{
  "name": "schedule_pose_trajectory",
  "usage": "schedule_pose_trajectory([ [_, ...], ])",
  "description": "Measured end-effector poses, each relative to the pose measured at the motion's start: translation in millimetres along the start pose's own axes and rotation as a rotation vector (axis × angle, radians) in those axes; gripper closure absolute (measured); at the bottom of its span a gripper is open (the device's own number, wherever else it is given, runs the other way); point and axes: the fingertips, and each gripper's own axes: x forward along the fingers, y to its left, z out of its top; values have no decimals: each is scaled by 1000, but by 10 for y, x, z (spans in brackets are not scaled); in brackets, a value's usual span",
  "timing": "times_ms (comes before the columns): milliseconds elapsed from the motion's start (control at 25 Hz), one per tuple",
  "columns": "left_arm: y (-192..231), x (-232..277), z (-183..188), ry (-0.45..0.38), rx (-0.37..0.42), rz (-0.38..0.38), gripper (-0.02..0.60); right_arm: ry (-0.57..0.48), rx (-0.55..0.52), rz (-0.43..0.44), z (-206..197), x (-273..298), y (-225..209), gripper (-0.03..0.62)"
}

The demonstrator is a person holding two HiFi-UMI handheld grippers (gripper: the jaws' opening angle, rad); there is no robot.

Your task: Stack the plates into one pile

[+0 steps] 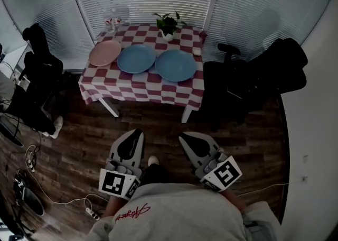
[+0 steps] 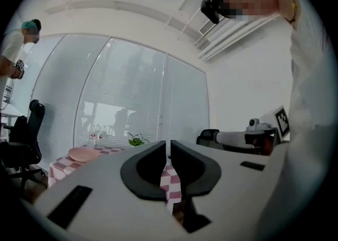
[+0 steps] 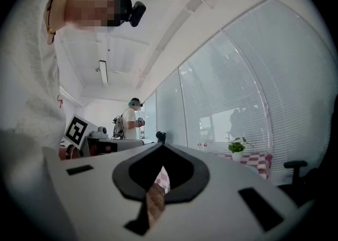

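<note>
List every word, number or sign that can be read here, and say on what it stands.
Red cursive print on the person's grey sweatshirt: too blurred to read.
Black-and-white square markers on the two cubes: patterns only, no letters or numbers.
Small bottles with red labels on the red-and-white checked table: too small to read.
So no text here is readable.

The cloth point(image 1: 142, 89) ahead of the jaws has red and white checks. On it, the left plate point(image 1: 104, 53) is pink. The middle plate point(image 1: 136, 58) and the right plate point(image 1: 175, 65) are blue. The plant point(image 1: 168, 22) behind them is green, in a white pot. The floor point(image 1: 79, 145) under the jaws is dark brown wood. The left gripper point(image 1: 137, 131) and right gripper point(image 1: 182, 136) are pale grey with black jaws. Their cubes have black and white squares.
</note>
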Motion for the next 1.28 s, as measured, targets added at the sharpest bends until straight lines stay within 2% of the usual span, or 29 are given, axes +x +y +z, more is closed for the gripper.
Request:
schedule_pose_trajectory([
  [480, 631, 410, 108, -14, -15, -18, 543, -33, -31, -33, 128, 634, -323, 583],
  [600, 771, 507, 146, -18, -11, -29, 543, -70, -27, -57, 160, 776, -408, 583],
  [1000, 1284, 773, 127, -11, -4, -56, 543, -52, -5, -98, 52, 1273, -610, 583],
  [1280, 1410, 924, 109, -1, -1, -107, 543, -81, -23, -138, 106, 1406, -694, 583],
])
